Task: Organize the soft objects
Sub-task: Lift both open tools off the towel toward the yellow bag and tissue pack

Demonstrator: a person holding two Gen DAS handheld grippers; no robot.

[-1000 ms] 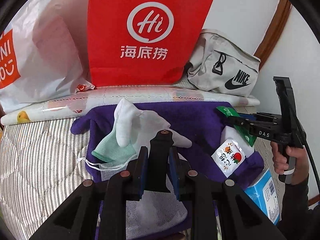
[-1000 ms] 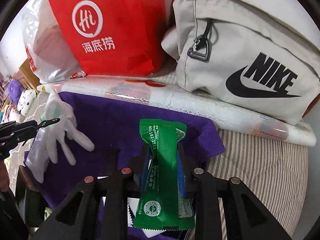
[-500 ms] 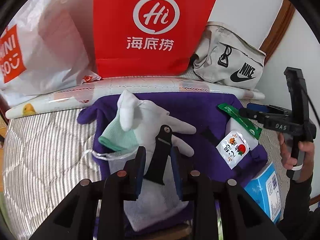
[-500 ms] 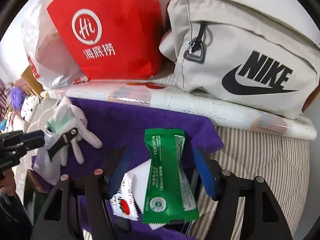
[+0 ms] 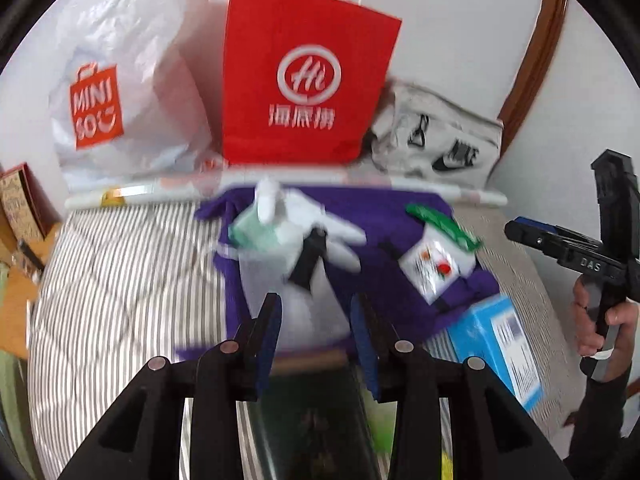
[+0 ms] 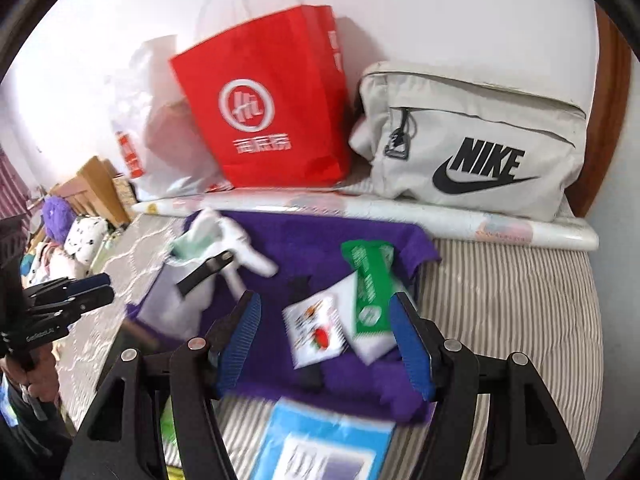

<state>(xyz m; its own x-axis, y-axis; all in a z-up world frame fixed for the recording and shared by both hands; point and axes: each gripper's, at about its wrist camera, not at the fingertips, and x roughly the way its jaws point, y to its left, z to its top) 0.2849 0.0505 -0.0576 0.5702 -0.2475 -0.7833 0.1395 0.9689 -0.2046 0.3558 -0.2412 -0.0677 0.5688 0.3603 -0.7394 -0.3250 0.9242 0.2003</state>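
A purple towel (image 5: 384, 248) (image 6: 312, 244) lies on the striped bed. On it lie a white glove (image 5: 320, 220) (image 6: 236, 240), a green mask (image 5: 248, 232), a black strap (image 5: 308, 260) (image 6: 204, 272), a green packet (image 5: 440, 220) (image 6: 368, 288) and a white sachet (image 5: 432, 268) (image 6: 316, 328). My left gripper (image 5: 316, 320) is open and empty, pulled back from the glove and strap. My right gripper (image 6: 324, 328) is open and empty, its fingers either side of the packets. Each gripper shows at the edge of the other's view.
A red paper bag (image 5: 304, 76) (image 6: 272, 100), a white Miniso bag (image 5: 120, 88), a grey Nike bag (image 6: 472, 140) and a rolled white sheet (image 6: 400, 212) stand at the back against the wall. A blue box (image 5: 504, 340) (image 6: 320, 444) lies at the towel's near edge.
Both grippers opened and drew back. The left let go of the black strap, which now lies on the glove. The right let go of the green packet, which lies on the towel.
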